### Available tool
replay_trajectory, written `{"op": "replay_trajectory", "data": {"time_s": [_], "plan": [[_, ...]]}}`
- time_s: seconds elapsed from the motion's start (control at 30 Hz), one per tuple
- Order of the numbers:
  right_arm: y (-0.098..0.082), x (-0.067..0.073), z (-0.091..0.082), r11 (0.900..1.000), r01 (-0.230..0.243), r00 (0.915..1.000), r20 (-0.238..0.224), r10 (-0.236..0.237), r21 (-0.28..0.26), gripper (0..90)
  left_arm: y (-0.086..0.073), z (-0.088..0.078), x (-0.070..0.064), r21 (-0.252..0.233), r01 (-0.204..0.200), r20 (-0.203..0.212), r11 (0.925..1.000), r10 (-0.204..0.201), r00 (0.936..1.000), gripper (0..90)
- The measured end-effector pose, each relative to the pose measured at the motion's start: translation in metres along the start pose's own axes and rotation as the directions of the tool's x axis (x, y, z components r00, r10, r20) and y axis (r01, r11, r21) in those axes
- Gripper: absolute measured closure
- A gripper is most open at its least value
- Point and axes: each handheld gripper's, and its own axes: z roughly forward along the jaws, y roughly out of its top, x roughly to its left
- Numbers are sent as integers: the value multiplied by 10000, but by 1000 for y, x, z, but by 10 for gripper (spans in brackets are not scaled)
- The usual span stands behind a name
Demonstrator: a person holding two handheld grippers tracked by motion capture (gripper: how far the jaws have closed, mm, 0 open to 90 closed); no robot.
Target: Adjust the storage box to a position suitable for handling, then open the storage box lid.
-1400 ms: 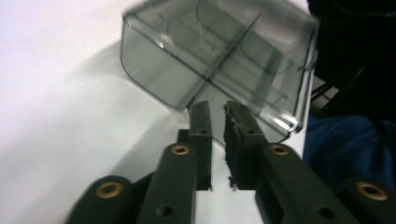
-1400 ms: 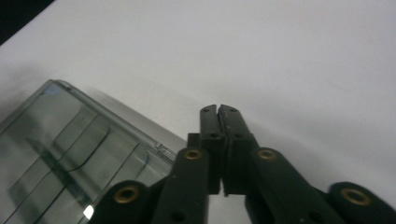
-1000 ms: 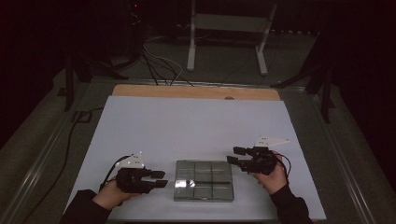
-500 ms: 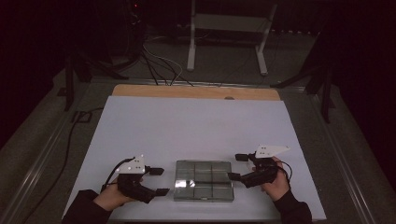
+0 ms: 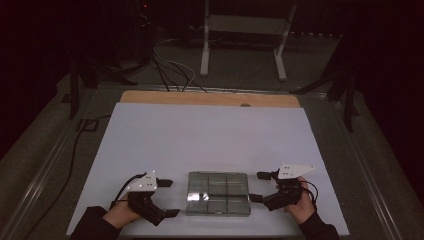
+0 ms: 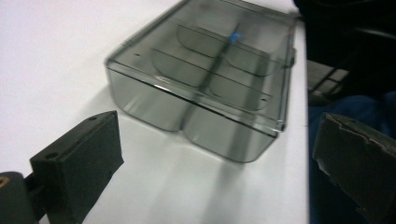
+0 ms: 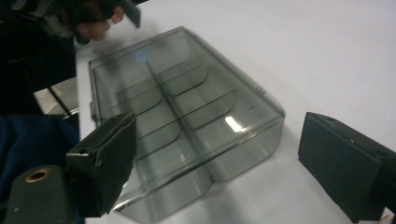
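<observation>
Smoky clear plastic compartment box (image 5: 218, 193) sits closed at the near edge of the white table (image 5: 210, 135), between left gripper (image 5: 167, 198) and right gripper (image 5: 257, 186), both jaws just spreading wide, gripping nothing.

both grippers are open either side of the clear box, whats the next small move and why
Probably bring both grippers inward until the fingers straddle the short ends of the clear compartment box, then close. The left gripper and right gripper have just been opening, with nothing between their fingers. Each stands just off an end of the box, apart from it, and the lid is shut, so a two-sided hold looks like the way in.
</observation>
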Motion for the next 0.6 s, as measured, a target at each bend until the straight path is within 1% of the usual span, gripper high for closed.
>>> {"op": "replay_trajectory", "data": {"time_s": [0.1,0.13,0.23,0.3,0.33,0.37,0.4,0.43,0.47,0.53,0.57,0.6], "plan": [[-5,3,-1,9997,251,9997,-44,-251,-73,117,-1,-3,1,-81,41,-11,10000,-41,10000,24],[-7,4,-1,9995,297,9995,-55,-297,-90,110,-1,-3,1,-114,-25,-18,9999,25,10000,24],[-12,8,-3,9986,514,9985,-170,-516,-121,95,-3,-4,0,14,-127,3,9999,127,9999,24],[-13,9,-3,9984,557,9982,-200,-559,-102,92,-4,-3,1,-14,-59,97,10000,59,9999,24],[-13,10,-3,9980,628,9979,-138,-630,-90,92,-4,-3,1,-24,-40,67,10000,41,10000,24],[-14,10,-4,9978,657,9976,-210,-658,-55,92,-4,-2,1,25,12,58,10000,-12,10000,24],[-14,10,-4,9978,656,9975,-270,-656,4,88,-4,-2,1,70,73,116,9999,-73,9999,24],[-15,11,-5,9980,631,9978,-222,-631,12,88,-4,-2,1,107,152,194,9998,-154,9997,25],[-16,11,-5,9980,635,9975,-300,-634,24,89,-4,-2,0,181,189,235,9997,-194,9995,28],[-17,10,-5,9983,572,9981,-250,-570,94,85,-4,-1,-2,296,55,234,9995,-62,9997,29],[-17,10,-5,9985,519,9983,-291,-515,150,85,-4,-1,-1,291,-47,207,9996,41,9998,29],[-18,9,-5,9985,504,9981,-356,-497,203,85,-4,-1,-1,316,-42,188,9995,36,9998,29]]}}
